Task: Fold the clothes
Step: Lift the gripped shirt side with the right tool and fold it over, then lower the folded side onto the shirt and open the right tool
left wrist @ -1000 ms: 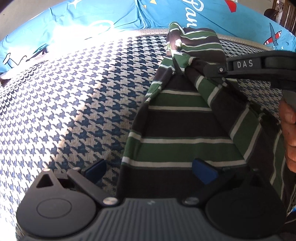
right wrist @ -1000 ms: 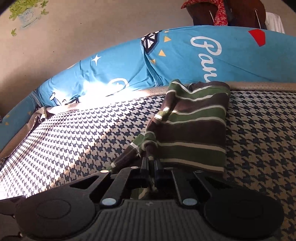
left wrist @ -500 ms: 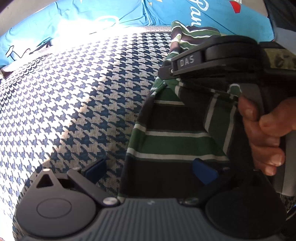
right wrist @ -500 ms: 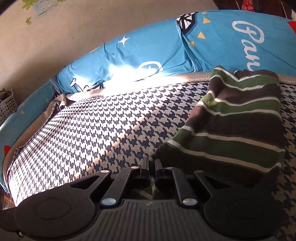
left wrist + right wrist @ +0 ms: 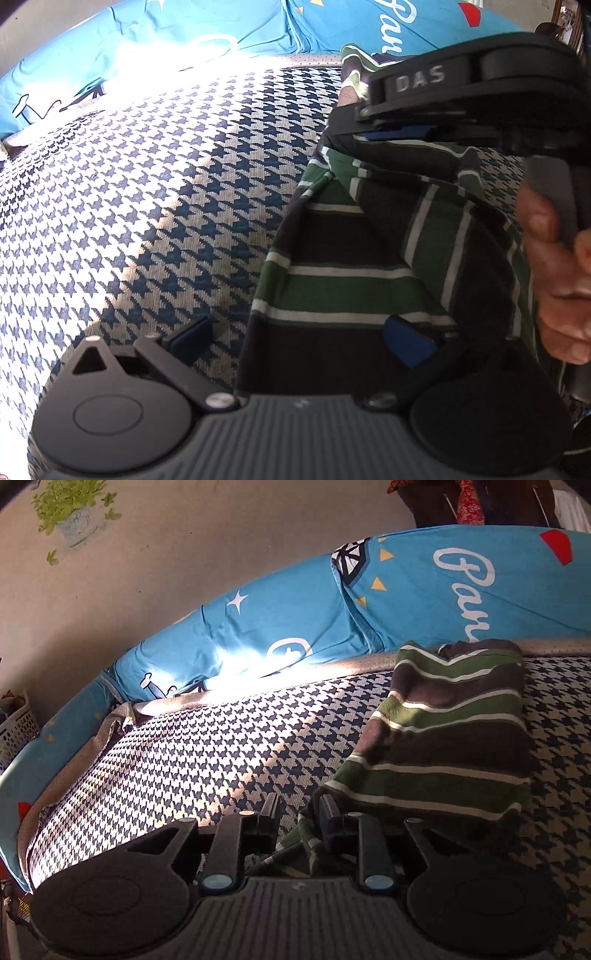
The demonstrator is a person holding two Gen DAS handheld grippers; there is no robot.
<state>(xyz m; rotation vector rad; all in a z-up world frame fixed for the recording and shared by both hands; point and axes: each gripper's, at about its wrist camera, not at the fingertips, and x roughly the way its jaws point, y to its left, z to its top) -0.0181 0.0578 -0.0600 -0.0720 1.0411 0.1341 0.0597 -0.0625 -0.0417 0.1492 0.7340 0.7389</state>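
Garment: striped shirt (image 5: 450, 746), dark with green and white bands, lying on the houndstooth cover (image 5: 155, 192), far end close to the blue pillows (image 5: 288, 627).
Fold state: near side flap already laid over the body at a slant, stripes crossing; shirt narrowed to a long strip.
Left gripper (image 5: 299, 336): jaws spread wide, holding nothing; one blue pad over bare cover, the other over the near hem of the shirt.
Right gripper (image 5: 297, 812): jaws parted a little, an edge of cloth lying loose between them, apparently not pinched; in the left wrist view, poised over the far part of the shirt, a hand (image 5: 554, 269) on its handle.
Step in hand: judged to be release of the flap just laid over.
Next move: probably a fresh grip on both corners of one short end, then carrying that end over toward the other.
Needs: jaws shut on all layers together, both corners lifted level.
Risk: loose top layer sliding and spoiling the crease.
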